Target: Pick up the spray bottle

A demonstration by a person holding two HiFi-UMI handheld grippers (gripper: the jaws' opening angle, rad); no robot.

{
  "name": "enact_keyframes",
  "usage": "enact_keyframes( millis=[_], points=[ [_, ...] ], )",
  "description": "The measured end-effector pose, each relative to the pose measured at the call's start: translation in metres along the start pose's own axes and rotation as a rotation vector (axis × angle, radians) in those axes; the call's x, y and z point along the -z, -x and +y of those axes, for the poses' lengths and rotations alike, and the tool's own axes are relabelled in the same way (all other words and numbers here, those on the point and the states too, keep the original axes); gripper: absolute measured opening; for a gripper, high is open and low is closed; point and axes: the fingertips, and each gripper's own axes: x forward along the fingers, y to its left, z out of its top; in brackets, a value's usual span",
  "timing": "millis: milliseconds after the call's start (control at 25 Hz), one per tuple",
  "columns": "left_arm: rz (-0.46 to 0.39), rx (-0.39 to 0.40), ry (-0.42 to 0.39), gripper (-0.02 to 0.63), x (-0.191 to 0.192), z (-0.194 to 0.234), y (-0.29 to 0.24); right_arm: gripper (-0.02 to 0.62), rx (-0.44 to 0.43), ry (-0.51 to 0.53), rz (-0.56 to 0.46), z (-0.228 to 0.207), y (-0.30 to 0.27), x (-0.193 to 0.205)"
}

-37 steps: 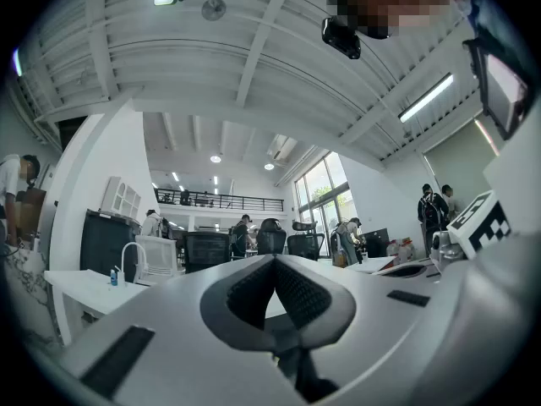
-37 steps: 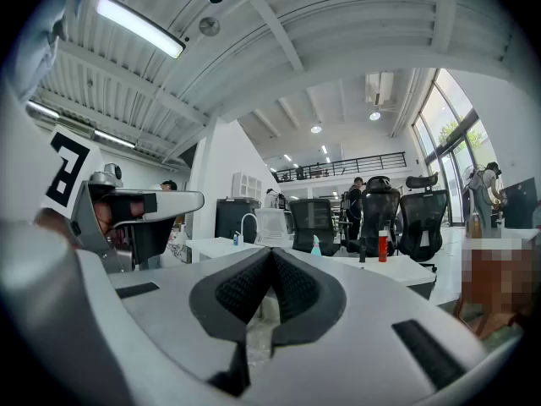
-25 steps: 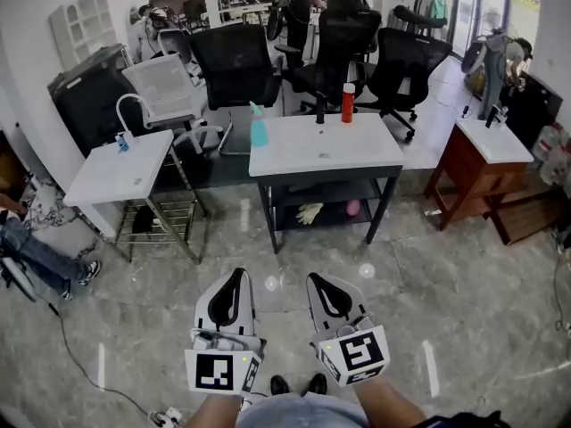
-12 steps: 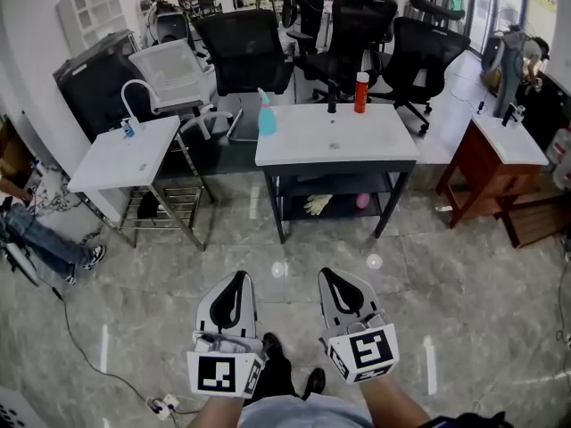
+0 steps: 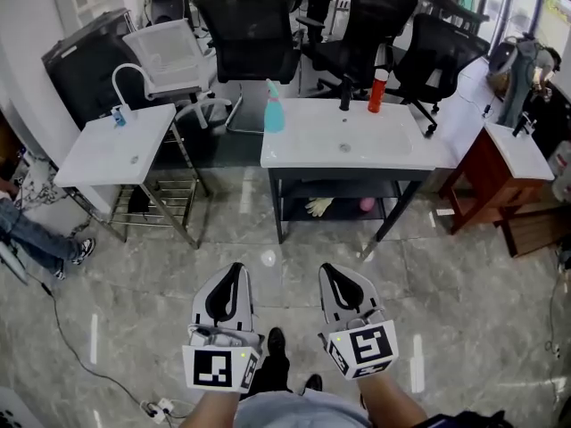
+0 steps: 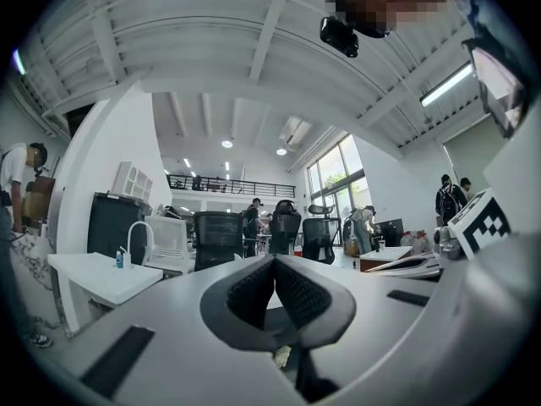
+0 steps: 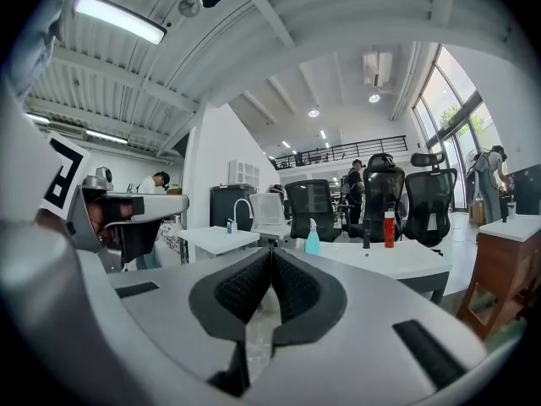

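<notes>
The teal spray bottle [image 5: 274, 110] stands upright at the back left corner of a white sink table [image 5: 303, 154]; in the right gripper view the spray bottle [image 7: 313, 239] shows just right of the jaw tips, far off. A red bottle [image 5: 378, 92] stands at the table's back right beside a black tap. Both grippers hang over the marble floor well short of the table. My left gripper [image 5: 236, 268] and right gripper [image 5: 328, 268] point at the table, each with its jaws together and nothing between them. The left gripper [image 6: 272, 265] hides the bottle in its own view.
A smaller white table with a faucet [image 5: 116, 154] stands left, a wooden cabinet [image 5: 500, 176] right. Black office chairs [image 5: 250, 47] crowd behind the sink table. Its lower shelf holds gloves [image 5: 312, 207]. A cable [image 5: 80, 355] runs over the floor; a person's legs [image 5: 36, 239] lie at the left edge.
The sink table and spray bottle have drawn closer and lower in the head view. Both grippers travelled forward together toward the table, jaws unchanged.
</notes>
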Motion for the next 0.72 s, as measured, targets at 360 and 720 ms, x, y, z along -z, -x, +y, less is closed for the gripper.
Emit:
enact_keyframes(
  millis=[360,720],
  points=[
    [-0.080,0.027,-0.004,0.018,-0.027,0.079,-0.091,0.015,0.044,0.034,-0.058,-0.015,-0.111,-0.053],
    [-0.105,0.074,0.000,0.018,-0.022,0.113,-0.136,0.015,0.065,0.059,-0.078,-0.015,-0.164,-0.063]
  ],
)
